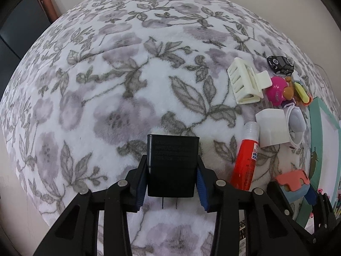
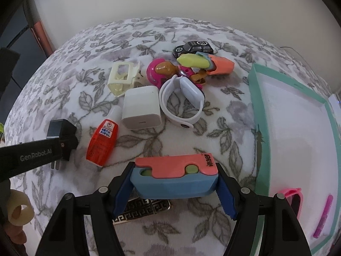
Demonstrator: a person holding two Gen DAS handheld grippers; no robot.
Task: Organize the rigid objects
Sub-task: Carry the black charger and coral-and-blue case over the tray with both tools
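My left gripper (image 1: 170, 183) is shut on a black plug adapter (image 1: 172, 164), prongs toward the camera, above the floral blanket. It also shows at the left of the right wrist view (image 2: 60, 134). My right gripper (image 2: 175, 183) is shut on a pink and blue block toy (image 2: 177, 176), also seen in the left wrist view (image 1: 295, 185). A teal-rimmed white box (image 2: 259, 106) lies to the right, with pink sunglasses (image 2: 295, 198) and a magenta stick (image 2: 324, 215) in it.
On the blanket lie a red tube (image 2: 102, 143), a white charger (image 2: 140, 107), a white watch band (image 2: 181, 98), a cream hair claw (image 2: 121, 79), a pink toy (image 2: 162, 71), a black toy car (image 2: 192, 47), an orange and yellow item (image 2: 204, 63) and a patterned black card (image 2: 142, 210).
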